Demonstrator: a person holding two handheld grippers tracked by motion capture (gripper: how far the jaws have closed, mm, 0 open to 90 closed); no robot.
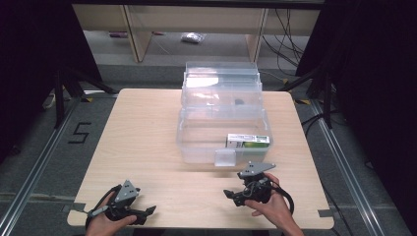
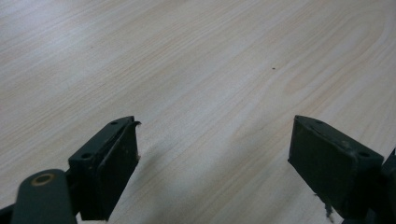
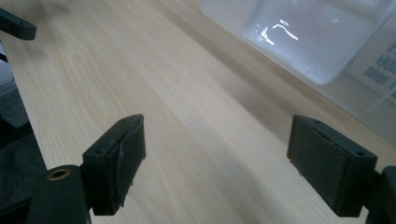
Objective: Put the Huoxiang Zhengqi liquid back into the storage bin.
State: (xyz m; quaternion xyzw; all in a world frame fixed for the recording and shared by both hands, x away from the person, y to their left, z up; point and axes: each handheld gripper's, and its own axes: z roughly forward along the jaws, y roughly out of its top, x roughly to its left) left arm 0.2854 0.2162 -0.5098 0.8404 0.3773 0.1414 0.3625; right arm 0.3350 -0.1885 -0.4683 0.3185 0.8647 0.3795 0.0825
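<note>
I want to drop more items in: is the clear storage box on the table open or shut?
Open. The clear storage box has its lid swung up behind it, and a green and white carton lies uncovered inside.

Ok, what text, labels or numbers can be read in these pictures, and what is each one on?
"5": black numeral marked on the grey floor left of the light wooden table.
Print on the white-and-green carton inside the clear plastic storage box: too small to read.
Grey characters seen through the box wall, right gripper view: too blurred to read.
</note>
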